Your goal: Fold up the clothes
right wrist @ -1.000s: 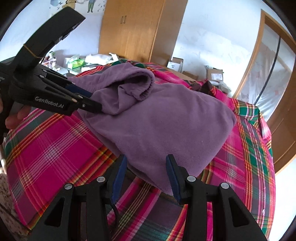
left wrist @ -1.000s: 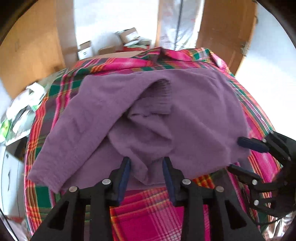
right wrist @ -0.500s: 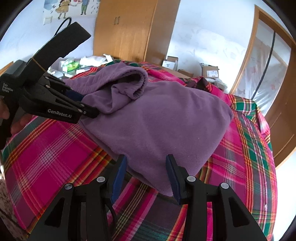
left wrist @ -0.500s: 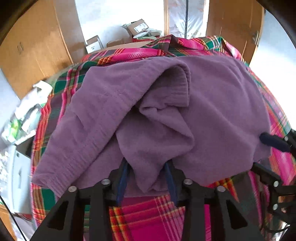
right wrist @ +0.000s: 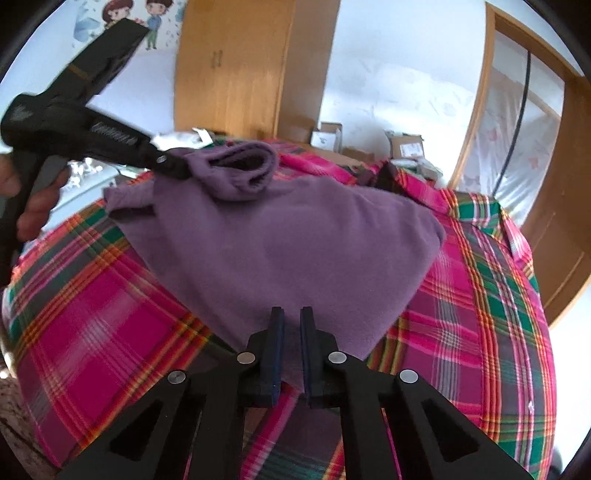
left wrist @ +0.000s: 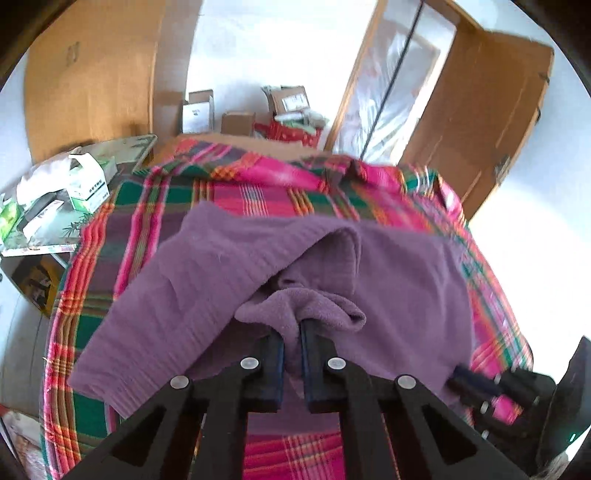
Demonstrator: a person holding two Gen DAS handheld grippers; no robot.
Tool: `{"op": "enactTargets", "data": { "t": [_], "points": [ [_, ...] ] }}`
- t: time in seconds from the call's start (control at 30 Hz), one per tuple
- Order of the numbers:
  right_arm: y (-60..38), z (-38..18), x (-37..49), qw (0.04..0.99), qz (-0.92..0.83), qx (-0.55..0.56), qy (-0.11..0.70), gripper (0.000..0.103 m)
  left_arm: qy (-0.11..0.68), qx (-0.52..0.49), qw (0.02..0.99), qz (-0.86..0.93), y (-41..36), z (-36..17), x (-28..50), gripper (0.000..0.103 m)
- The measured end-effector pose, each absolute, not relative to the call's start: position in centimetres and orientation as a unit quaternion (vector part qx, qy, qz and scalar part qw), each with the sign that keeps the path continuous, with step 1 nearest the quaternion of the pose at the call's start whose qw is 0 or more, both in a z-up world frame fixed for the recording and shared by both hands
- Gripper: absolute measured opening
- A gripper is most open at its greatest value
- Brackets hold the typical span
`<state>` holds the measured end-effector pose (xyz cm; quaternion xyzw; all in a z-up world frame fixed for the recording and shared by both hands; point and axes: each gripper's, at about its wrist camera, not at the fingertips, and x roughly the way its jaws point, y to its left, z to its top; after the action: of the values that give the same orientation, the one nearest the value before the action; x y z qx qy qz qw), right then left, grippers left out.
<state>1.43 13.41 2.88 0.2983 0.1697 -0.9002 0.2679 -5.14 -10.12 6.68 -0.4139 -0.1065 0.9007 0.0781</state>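
A purple sweater (left wrist: 388, 280) is spread on a bed covered by a plaid blanket (right wrist: 103, 317). The garment lies roughly across the bed, with one sleeve (left wrist: 147, 325) extended toward the left edge in the left wrist view; its long axis runs from that sleeve end to the folded corner on the right.

The left gripper (left wrist: 291, 347) is closed on a bunched fold of the sweater, with fabric pinched between the jaws and raised above the rest of the garment. The right gripper (right wrist: 291, 339) is closed on the near edge of the sweater, with a strip of purple fabric visible between the jaws.

Cardboard boxes (left wrist: 199, 110) are stacked on the floor beyond the bed; their contents cannot be determined. Green-and-white cartons (left wrist: 88, 181) rest on a side table (left wrist: 40, 243) to the left of the bed, shown clearly only in the left wrist view.

Only the right wrist view shows the hand (right wrist: 33, 199) holding the left gripper (right wrist: 173, 168), the open ribbed cuff (right wrist: 240, 170) just beside its tip, and wall stickers (right wrist: 147, 18). A wardrobe (right wrist: 240, 70) and a door (left wrist: 472, 122) are seen behind the bed. In the left wrist view, the right gripper (left wrist: 465, 384) appears at the lower right, blurred, at the sweater's edge.
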Motion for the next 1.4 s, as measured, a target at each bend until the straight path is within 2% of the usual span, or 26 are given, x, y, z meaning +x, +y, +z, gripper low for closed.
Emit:
{"op": "enactTargets", "data": {
  "t": [0.03,0.07,0.17,0.33,0.5,0.73,0.8,0.87,0.93,1.03,1.23,1.33,1.4],
  "points": [
    [13.3,3.0,1.7,0.27,-0.901,0.292,0.173,0.029,-0.112,-0.409,0.08,0.902,-10.3,7.1,-5.1,0.007],
    [13.0,3.0,1.8,0.271,-0.901,0.289,0.177,0.034,-0.117,-0.403,0.081,0.904,-10.4,7.5,-5.1,0.007],
    [12.3,3.0,2.0,0.271,-0.901,0.281,0.188,0.041,-0.131,-0.388,0.083,0.908,-10.9,8.6,-5.1,0.007],
    [11.3,2.7,1.9,0.263,-0.901,0.275,0.208,0.042,-0.159,-0.373,0.082,0.91,-12.1,9.5,-5.9,0.007],
    [11.4,2.7,1.3,0.21,-0.916,0.269,0.21,0.042,-0.171,-0.354,0.081,0.916,-13.0,10.7,-6.0,0.007],
    [11.8,3.8,0.8,0.17,-0.932,0.249,0.201,0.04,-0.197,-0.328,0.08,0.92,-14.5,12.0,-6.2,0.007],
    [11.7,4.1,0.6,0.16,-0.934,0.245,0.203,0.032,-0.204,-0.323,0.083,0.92,-14.8,12.3,-6.3,0.007],
    [11.3,4.4,0.4,0.158,-0.935,0.241,0.207,0.018,-0.203,-0.318,0.086,0.922,-14.7,12.6,-6.3,0.007],
    [10.9,4.8,0.3,0.16,-0.935,0.235,0.214,0.013,-0.199,-0.312,0.088,0.925,-14.6,13.0,-6.2,0.007],
    [10.4,5.1,0.4,0.179,-0.932,0.231,0.212,0.012,-0.201,-0.298,0.087,0.929,-14.7,13.9,-6.1,0.007],
    [8.9,4.0,-0.1,0.192,-0.923,0.247,0.223,0.022,-0.204,-0.284,0.085,0.933,-15.2,14.9,-6.1,0.007],
    [8.6,4.1,0.0,0.183,-0.926,0.239,0.228,0.02,-0.214,-0.27,0.079,0.935,-15.8,15.2,-5.9,0.007],
    [8.9,4.3,-0.1,0.176,-0.929,0.241,0.219,0.012,-0.221,-0.27,0.076,0.934,-16.4,15.3,-5.9,0.007]
  ]
}}
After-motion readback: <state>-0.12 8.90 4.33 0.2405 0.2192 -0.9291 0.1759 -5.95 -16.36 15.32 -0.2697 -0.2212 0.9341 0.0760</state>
